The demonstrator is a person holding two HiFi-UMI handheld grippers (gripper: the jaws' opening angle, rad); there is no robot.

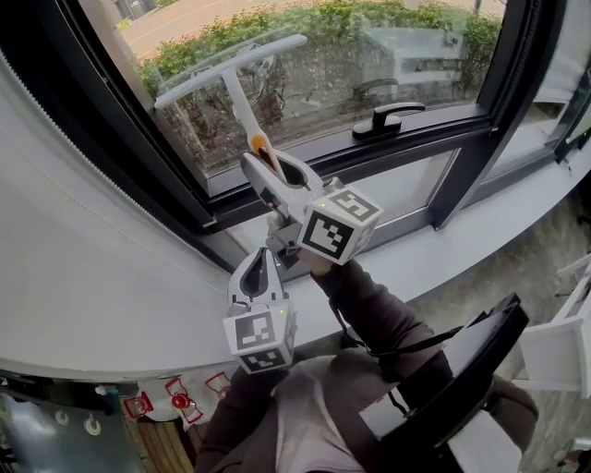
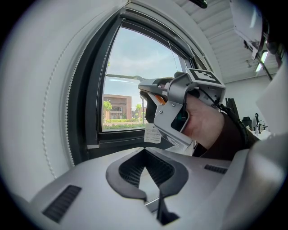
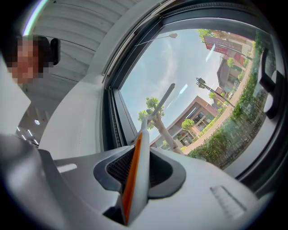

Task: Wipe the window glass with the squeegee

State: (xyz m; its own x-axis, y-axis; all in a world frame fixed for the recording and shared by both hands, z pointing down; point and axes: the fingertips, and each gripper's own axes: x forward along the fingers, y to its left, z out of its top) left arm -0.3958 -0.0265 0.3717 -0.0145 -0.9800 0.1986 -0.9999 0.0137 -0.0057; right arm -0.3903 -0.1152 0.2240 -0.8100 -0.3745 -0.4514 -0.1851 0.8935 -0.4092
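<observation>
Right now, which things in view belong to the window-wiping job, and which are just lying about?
In the job: white T-shaped squeegee with orange-edged handle; window glass; right gripper clamping the handle.
Lying about: black window lever; left gripper, empty; black flat panel.

Dark-framed window (image 1: pixel 416 65) with black handle (image 1: pixel 388 118), white sill (image 1: pixel 499 231), green hedge (image 1: pixel 369 23) outside, daylight.
</observation>
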